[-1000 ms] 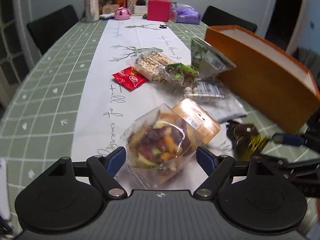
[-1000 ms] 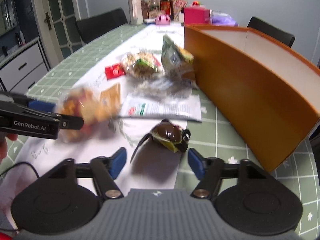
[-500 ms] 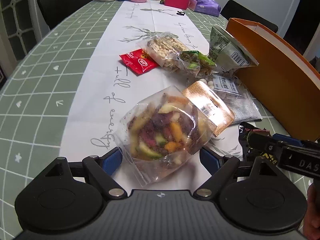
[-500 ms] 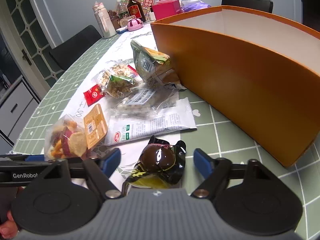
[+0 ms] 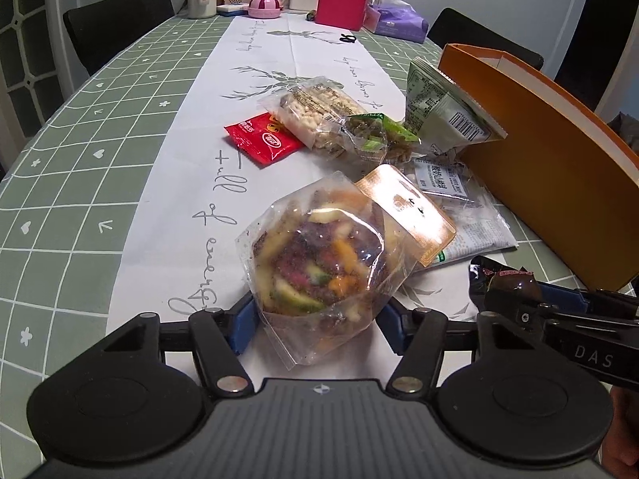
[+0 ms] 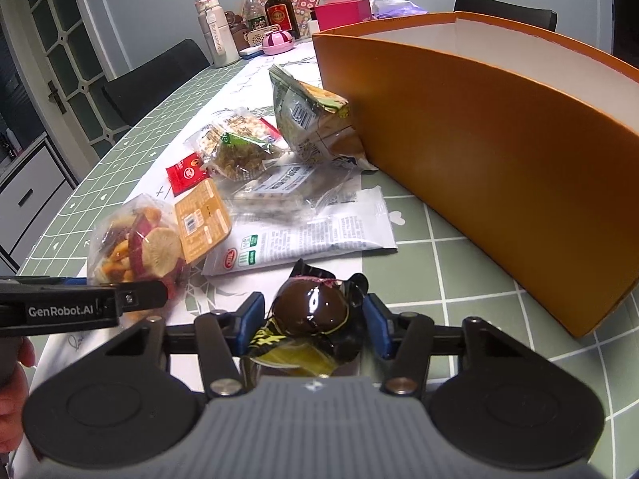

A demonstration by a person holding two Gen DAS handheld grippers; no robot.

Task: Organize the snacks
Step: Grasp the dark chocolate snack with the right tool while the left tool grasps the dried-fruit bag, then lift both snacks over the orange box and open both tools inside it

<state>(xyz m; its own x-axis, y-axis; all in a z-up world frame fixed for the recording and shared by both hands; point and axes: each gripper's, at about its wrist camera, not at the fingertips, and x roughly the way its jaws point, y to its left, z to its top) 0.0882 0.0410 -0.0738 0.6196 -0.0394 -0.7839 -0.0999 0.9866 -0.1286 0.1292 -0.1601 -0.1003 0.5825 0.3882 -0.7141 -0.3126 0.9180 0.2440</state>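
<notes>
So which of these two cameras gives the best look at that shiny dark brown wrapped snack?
The right wrist view: the dark brown wrapped snack sits front and centre between the right gripper fingers, its glossy dome and yellow print clear. In the left wrist view only its crinkled dark top peeks out at the right edge, partly hidden behind that gripper.

On my right gripper [image 6: 313, 325], blue pads touch both sides of a glossy dark-wrapped snack [image 6: 313, 315]. Left: my left gripper [image 6: 92, 307] at a clear bag of dried fruit chips [image 6: 135, 247]. Beyond: a flat white packet [image 6: 311, 235], red sachet [image 6: 185, 173], nut packs [image 6: 235, 145], and a green bag [image 6: 307, 115] leaning on the orange box [image 6: 499, 167]. Bottles [image 6: 279, 10] at the far end of the table [image 6: 439, 247].
</notes>
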